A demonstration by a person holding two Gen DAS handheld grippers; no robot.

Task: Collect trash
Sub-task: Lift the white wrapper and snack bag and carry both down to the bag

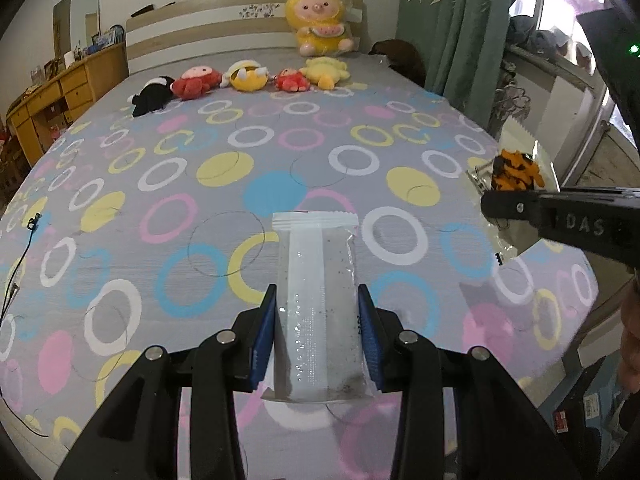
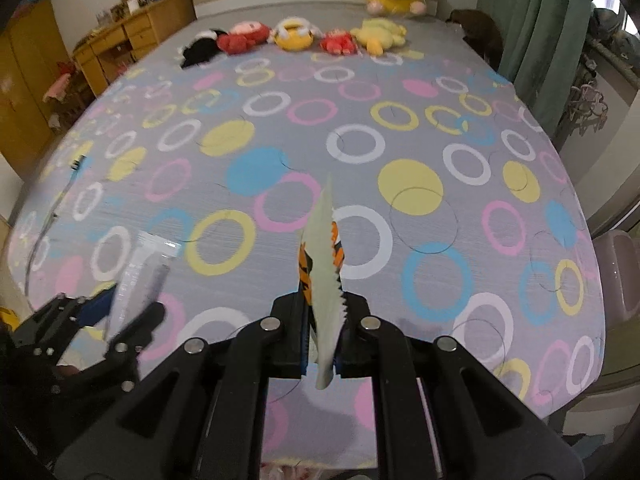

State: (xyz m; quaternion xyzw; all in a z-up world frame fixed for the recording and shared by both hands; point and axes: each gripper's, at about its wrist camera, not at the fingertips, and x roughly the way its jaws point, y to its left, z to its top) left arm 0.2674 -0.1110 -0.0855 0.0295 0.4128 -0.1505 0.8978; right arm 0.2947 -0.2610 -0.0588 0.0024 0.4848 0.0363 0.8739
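Note:
My left gripper is shut on a clear and white plastic wrapper, which stands upright between its blue pads above the bed. At the right edge of that view, my right gripper holds an orange and black snack wrapper. In the right wrist view, the right gripper is shut on that wrapper, whose pale serrated edge sticks up edge-on. The left gripper with the clear wrapper shows at the lower left, blurred.
A sheet with coloured rings covers the bed. Several small plush toys line its far end below a big yellow plush. A wooden dresser stands left, green curtains right. A thin cable lies at the left edge.

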